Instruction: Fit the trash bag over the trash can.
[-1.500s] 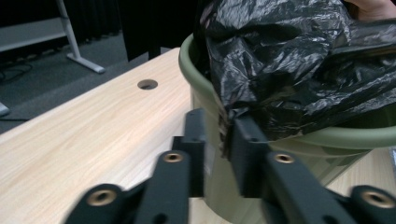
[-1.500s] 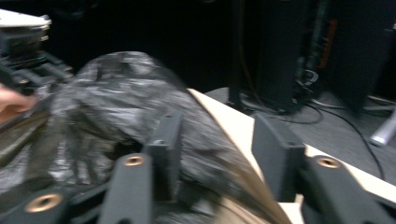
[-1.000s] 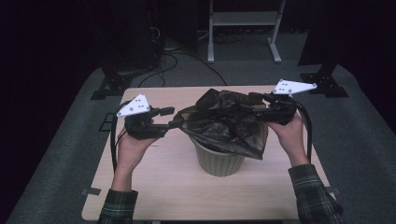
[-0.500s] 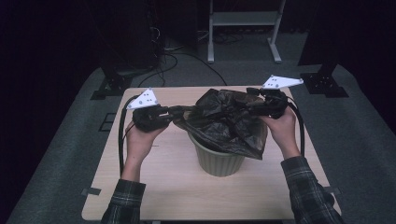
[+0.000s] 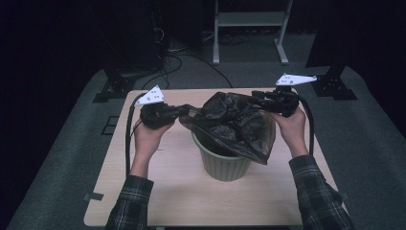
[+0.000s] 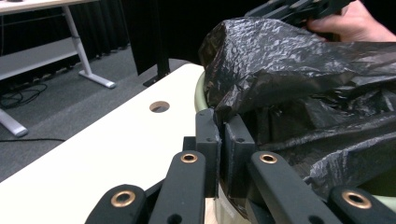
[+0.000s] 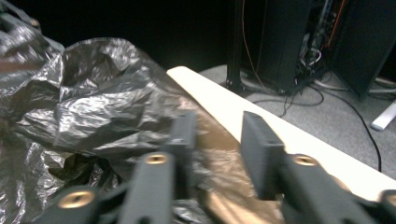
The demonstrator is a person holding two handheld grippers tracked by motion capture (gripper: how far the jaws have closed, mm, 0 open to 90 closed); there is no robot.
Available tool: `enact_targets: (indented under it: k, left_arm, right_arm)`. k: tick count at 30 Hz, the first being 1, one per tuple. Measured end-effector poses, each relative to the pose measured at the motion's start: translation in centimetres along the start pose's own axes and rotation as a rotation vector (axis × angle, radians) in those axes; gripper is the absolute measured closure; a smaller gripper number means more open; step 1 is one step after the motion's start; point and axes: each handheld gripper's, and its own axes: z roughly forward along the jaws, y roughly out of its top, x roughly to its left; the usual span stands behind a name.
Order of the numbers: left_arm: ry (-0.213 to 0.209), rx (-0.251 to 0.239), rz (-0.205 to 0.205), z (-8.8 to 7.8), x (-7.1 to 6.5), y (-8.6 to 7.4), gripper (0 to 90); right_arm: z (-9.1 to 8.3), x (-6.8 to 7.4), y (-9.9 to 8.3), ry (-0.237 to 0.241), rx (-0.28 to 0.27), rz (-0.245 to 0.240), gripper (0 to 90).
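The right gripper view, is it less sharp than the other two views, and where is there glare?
Right gripper view: yes, soft; its own jaws and the black bag are smeared. Left gripper view: crisp, with pale sheen on the bag's wrinkles and a brightly lit table. High view: dim, with dark surroundings; the green bin is readable.

**Black bag draped over the green bin**

The bag point(image 5: 234, 122) is thin, glossy black plastic, heavily crumpled and partly see-through where it stretches. It sits bunched over the mouth of the bin point(image 5: 224, 164), one flap hanging down the bin's front right side. Its left and right edges are pulled outward, away from the rim. The bin is a pale green ribbed tub, upright near the middle of the table, its rim mostly covered by the plastic.
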Motion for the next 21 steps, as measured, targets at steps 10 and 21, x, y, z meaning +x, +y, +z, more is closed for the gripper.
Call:
enact_targets:
  k: [10,21]
  left_arm:
    - [0.002,0.002,0.008,0.3,0.9,0.3,86.2]
    - [0.028,0.017,-0.002,1.9,1.9,-0.2,87.8]
  right_arm:
    - [1.0,-1.1,-0.1,0.141,0.044,0.007,67.6]
    - [0.3,-2.0,-0.2,0.054,0.035,0.050,90.0]
